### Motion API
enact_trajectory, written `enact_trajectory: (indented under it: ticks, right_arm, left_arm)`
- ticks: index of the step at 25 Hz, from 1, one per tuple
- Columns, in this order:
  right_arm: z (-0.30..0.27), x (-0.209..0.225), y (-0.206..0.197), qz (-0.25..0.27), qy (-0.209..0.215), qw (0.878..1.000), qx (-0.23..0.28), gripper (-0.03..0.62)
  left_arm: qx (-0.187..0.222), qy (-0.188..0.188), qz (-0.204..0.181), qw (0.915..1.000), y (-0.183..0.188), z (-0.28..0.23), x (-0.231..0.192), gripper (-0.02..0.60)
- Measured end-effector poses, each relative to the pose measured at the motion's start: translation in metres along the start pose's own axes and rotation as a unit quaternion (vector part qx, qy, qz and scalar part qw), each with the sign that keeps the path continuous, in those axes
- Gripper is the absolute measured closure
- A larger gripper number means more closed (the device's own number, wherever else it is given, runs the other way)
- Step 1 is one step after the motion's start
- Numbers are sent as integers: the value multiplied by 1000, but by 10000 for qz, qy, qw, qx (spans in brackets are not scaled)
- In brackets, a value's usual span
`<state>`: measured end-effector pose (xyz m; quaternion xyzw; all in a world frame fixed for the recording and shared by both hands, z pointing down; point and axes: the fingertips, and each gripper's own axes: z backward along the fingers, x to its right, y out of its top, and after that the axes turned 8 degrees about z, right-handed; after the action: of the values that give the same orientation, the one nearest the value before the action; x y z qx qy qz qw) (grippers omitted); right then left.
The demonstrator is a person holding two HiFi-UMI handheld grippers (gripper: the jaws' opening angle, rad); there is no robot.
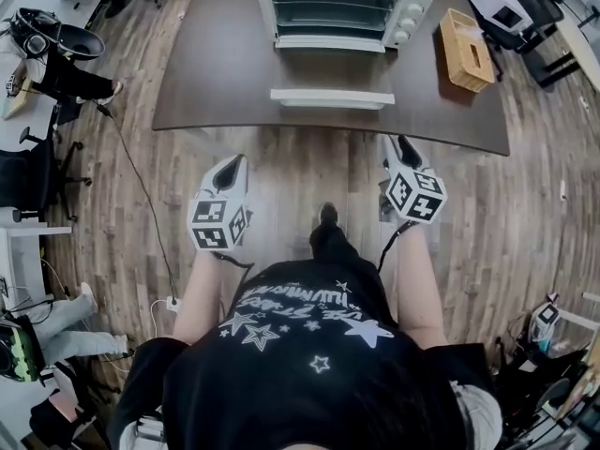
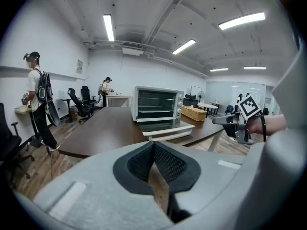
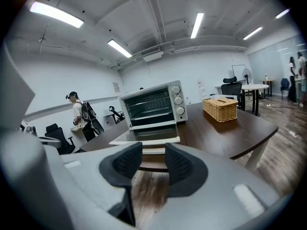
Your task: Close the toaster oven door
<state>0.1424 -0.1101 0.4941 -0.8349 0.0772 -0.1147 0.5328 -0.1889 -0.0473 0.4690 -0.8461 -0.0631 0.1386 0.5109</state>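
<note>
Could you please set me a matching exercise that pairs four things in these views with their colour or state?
Things:
1. toaster oven door
2. wicker basket
3. left tongs
4. right tongs

States:
A. jaws apart, nothing between them
B. folded down, open
C. jaws together, empty
D. tan, woven

Pairs: 1-B, 2-D, 3-C, 4-A

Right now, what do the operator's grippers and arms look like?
Both alike: left gripper and right gripper have light grey shells, black ribbed pads, and a cube of black-and-white square markers. A dark cable trails from each. Black short-sleeved T-shirt with white stars.
</note>
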Motion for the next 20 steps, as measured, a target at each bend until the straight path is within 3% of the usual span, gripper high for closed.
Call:
enact_trajectory:
  ticks: [7, 20]
  right_arm:
    - [-58, 29, 1, -29, 150, 9995, -280, 439]
    - [-126, 46, -34, 315, 352, 9930, -1086, 439]
  left_arm:
    - [-124, 153, 88, 9998, 19, -51, 5, 572]
    - [-503, 134, 66, 9986, 10, -117, 29, 572]
